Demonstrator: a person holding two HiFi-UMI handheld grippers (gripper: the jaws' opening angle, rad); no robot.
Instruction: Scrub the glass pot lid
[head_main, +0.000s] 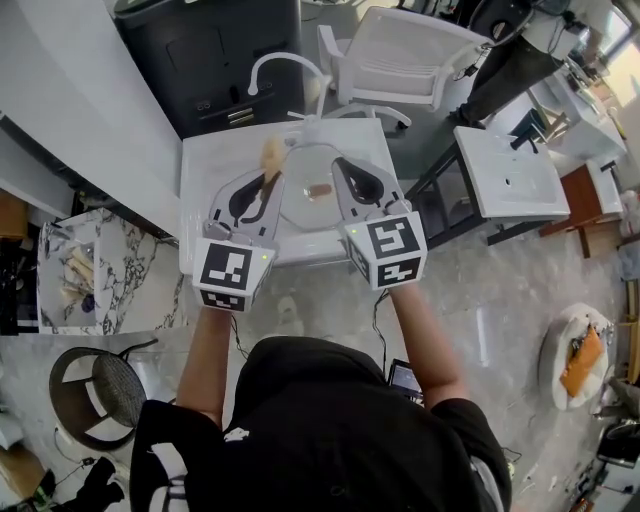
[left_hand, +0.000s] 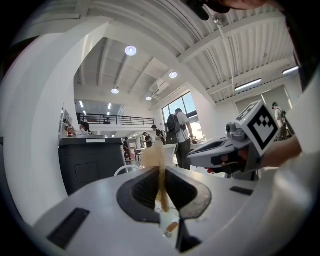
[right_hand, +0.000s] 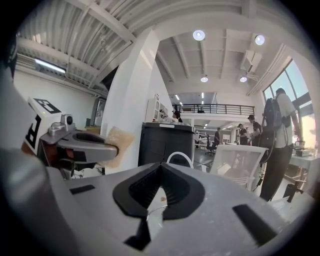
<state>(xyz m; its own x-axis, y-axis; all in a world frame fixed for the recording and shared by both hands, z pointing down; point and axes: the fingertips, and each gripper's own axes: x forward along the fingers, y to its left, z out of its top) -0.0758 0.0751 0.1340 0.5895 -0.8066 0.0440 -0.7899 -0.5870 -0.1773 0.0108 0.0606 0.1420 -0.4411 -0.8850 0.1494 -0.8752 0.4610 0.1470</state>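
The glass pot lid (head_main: 303, 208) with its brown knob (head_main: 320, 190) hangs over the white sink top (head_main: 215, 165), between my two grippers. My right gripper (head_main: 338, 165) is shut on the lid's right rim. In the right gripper view the glass lid (right_hand: 152, 215) shows in the gap under the closed jaws of that gripper (right_hand: 159, 187). My left gripper (head_main: 268, 177) is shut on a tan sponge (head_main: 270, 152) just left of the lid. The left gripper view has the sponge (left_hand: 152, 155) pinched upright in that gripper (left_hand: 161, 192), with the lid (left_hand: 167, 222) below.
A curved white faucet (head_main: 285, 65) rises behind the sink top. Behind it stand a black cabinet (head_main: 215, 55) and a white chair (head_main: 400, 55). Another white basin table (head_main: 510, 175) is to the right, a marble counter (head_main: 90, 270) to the left. People stand in the far background.
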